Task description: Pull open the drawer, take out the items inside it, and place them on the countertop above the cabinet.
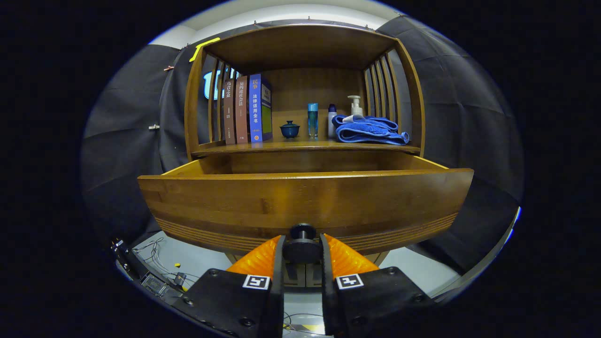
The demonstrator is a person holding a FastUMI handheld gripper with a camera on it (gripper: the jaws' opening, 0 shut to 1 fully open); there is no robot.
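The wooden drawer [305, 199] stands pulled well out of the cabinet, its front panel close ahead of me. A round dark knob [302, 244] sits low on that panel. My gripper [302, 251] is shut on the knob, one finger pressing each side of it. The drawer's inside is hidden behind its front panel. Above the drawer runs the countertop [305, 146], a wooden shelf surface under a roofed frame.
On the countertop stand three books [246, 110] at the left, a small dark lidded cup [289, 129], a blue tumbler [312, 120], two bottles [355, 105] and a folded blue towel [368, 130]. Cables and a small device [157, 281] lie on the floor at the lower left.
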